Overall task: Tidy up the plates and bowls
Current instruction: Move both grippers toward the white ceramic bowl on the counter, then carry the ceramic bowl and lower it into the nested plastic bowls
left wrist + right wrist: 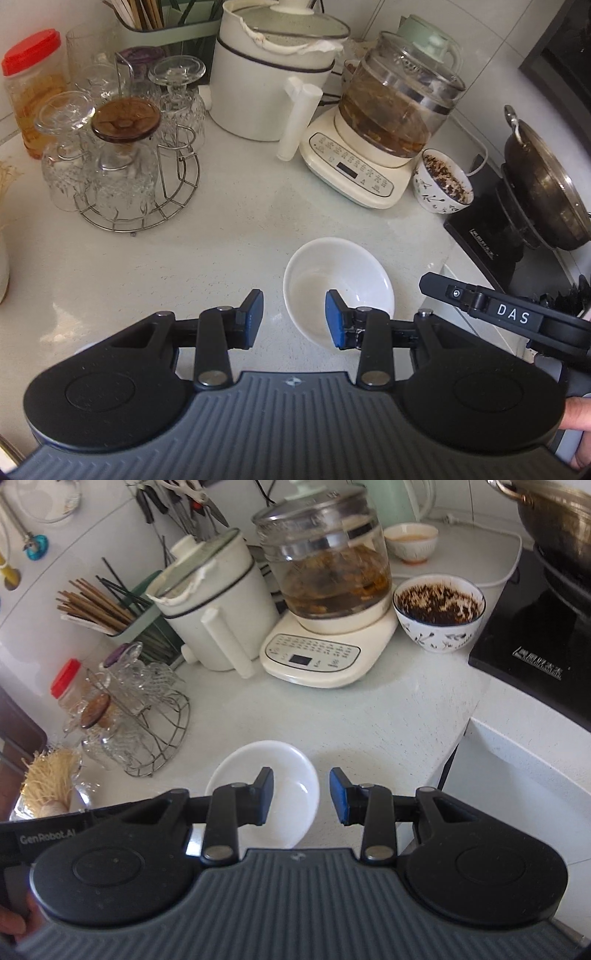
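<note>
The left claw [294,319] hangs with its blue pads parted and nothing between them, its right pad over the near left rim of a white bowl [343,273]. The right claw [301,797] is likewise parted and empty, its left pad above the same bowl's right side. The bowl sits upright and empty on the pale surface [221,229], near its front edge, touched by neither claw as far as I can tell.

Farther left stands a wire rack of upturned glasses [122,147]. Beyond the bowl are a white pot [273,74] and a glass kettle on its base [388,110], with a patterned bowl of dark scraps [441,184] just right of it.

This looks like the approach to picking up the white bowl. Next, one claw should straddle the rim and close.
</note>
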A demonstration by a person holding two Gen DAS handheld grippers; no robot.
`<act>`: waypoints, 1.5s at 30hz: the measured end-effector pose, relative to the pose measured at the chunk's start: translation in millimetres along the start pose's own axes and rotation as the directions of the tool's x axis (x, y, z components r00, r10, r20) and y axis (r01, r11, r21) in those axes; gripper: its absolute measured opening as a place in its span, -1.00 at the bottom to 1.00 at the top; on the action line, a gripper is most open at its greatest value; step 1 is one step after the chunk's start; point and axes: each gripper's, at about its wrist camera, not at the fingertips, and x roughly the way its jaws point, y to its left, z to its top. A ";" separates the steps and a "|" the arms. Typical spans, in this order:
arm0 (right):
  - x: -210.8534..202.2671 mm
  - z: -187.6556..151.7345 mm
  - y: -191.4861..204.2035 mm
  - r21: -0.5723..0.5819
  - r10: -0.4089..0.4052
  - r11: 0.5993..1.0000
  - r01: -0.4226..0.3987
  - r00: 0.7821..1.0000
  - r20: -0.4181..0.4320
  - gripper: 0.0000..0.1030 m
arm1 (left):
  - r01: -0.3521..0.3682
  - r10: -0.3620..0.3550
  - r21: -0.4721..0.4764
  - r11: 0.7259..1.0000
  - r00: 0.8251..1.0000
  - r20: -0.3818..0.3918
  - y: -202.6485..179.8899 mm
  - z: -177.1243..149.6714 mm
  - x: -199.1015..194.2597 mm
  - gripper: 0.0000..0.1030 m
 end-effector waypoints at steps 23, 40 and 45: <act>80.1 10.2 -21.7 0.053 0.091 0.995 -0.081 0.971 -0.222 -0.34 | -0.011 -0.006 -0.106 0.994 0.987 -0.158 11.3 4.6 92.5 -0.18; 87.5 10.3 -23.7 0.053 0.108 0.994 -0.098 0.964 -0.244 -0.84 | 0.009 -0.030 -0.128 0.992 0.986 -0.163 14.8 4.2 103.2 -0.79; 83.5 11.1 -21.8 0.028 0.099 0.995 -0.095 0.968 -0.229 -0.85 | 0.013 -0.032 -0.127 0.992 0.988 -0.152 12.4 3.2 99.0 -0.80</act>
